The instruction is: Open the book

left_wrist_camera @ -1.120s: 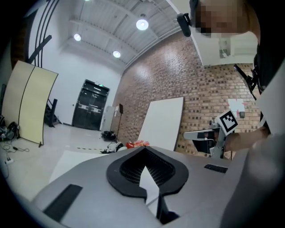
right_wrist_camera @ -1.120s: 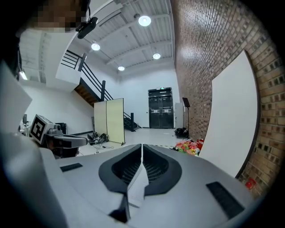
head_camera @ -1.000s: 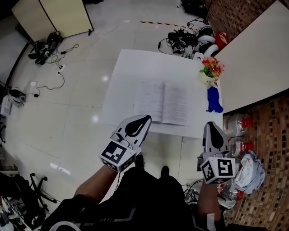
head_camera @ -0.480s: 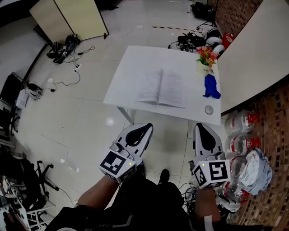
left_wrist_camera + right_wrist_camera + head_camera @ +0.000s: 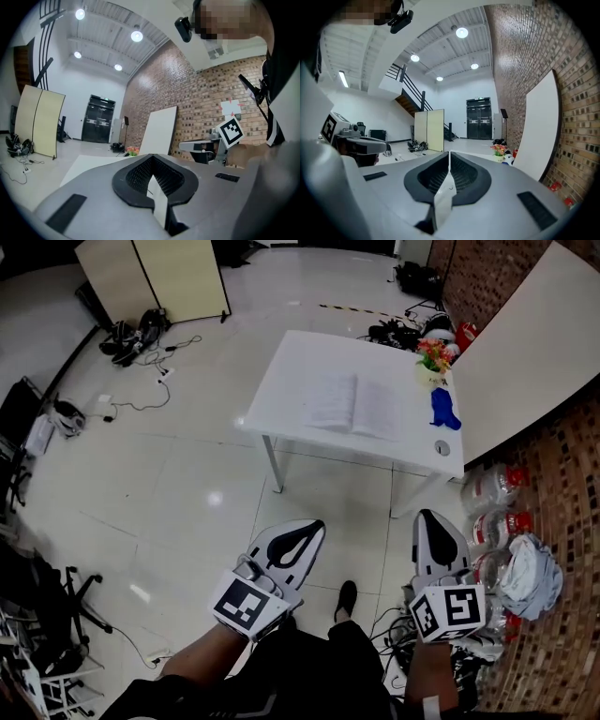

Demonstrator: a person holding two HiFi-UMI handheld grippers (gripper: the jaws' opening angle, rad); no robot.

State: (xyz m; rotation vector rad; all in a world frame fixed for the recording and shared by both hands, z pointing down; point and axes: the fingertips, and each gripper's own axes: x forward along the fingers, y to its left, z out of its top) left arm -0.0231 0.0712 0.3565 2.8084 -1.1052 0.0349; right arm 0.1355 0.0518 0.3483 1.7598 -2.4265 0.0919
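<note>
The book (image 5: 357,405) lies open on the white table (image 5: 291,381), pages up, far ahead of me in the head view. My left gripper (image 5: 309,527) hangs low near my body, well short of the table, its jaws shut with nothing between them. My right gripper (image 5: 433,518) is beside it on the right, also shut and empty. In the left gripper view the left gripper (image 5: 152,159) points level across the room, with the table edge (image 5: 89,161) just above its jaws. The right gripper (image 5: 449,154) in its own view shows closed jaws and the flower pot (image 5: 499,150) far off.
On the table's right side stand a flower pot (image 5: 433,359), a blue object (image 5: 443,412) and a small round item (image 5: 442,447). Water bottles (image 5: 497,502) and a bag (image 5: 530,573) lie by the brick wall. Cables (image 5: 141,334) and folding panels (image 5: 155,273) lie far left.
I have backed away from the table: the book and table have shrunk and moved up in the head view. Both grippers stay shut and held low near my body.
</note>
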